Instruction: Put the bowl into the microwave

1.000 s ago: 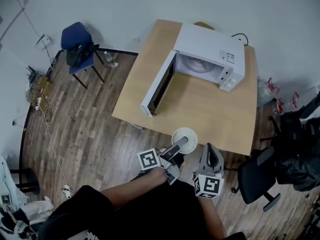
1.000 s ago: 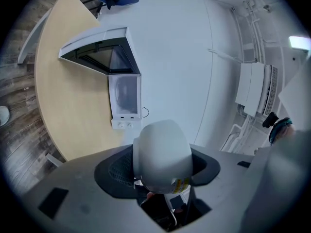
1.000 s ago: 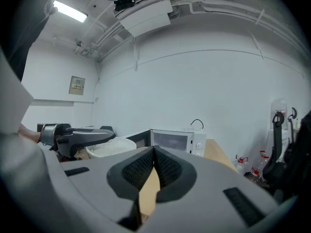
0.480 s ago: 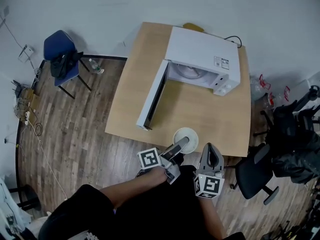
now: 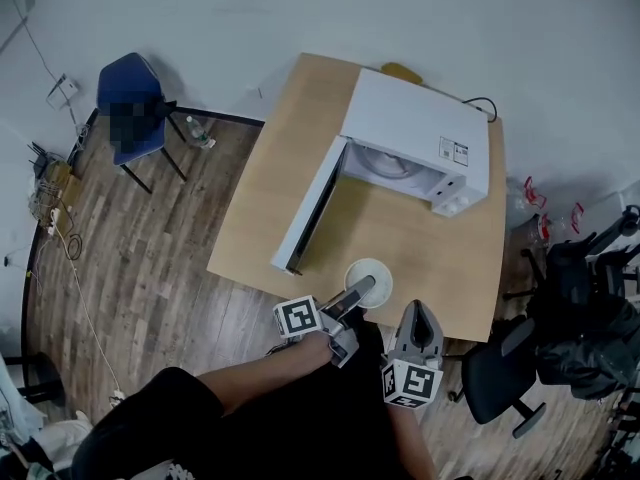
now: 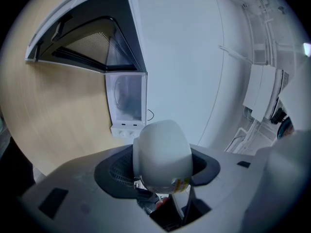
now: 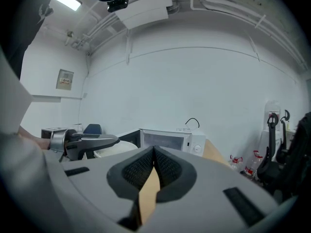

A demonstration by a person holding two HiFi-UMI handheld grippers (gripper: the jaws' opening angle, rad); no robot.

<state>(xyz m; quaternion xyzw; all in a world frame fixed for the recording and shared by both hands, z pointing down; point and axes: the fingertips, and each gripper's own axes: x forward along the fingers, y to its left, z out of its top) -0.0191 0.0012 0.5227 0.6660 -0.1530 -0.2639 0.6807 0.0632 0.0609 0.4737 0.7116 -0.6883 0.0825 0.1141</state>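
A white bowl (image 5: 372, 270) hangs just over the front part of the wooden table (image 5: 400, 233), with my left gripper (image 5: 364, 288) shut on its rim. The left gripper view shows the bowl (image 6: 163, 152) filling the space between the jaws. The white microwave (image 5: 415, 128) stands at the table's back with its door (image 5: 312, 206) swung wide open to the left, and the cavity (image 5: 385, 163) faces me. To the right of the bowl my right gripper (image 5: 421, 309) is shut and holds nothing. Its pads (image 7: 146, 166) meet at the tips.
A blue chair (image 5: 130, 108) stands far left by the wall. A black office chair (image 5: 500, 368) sits just right of the table's front corner. Bottles (image 5: 535, 193) and dark bags lie at the right; cables (image 5: 60, 238) trail over the floor at the left.
Both grippers have moved forward from the table's front edge toward the microwave, and the bowl has gone along in the left one. The bowl now hangs over the tabletop.
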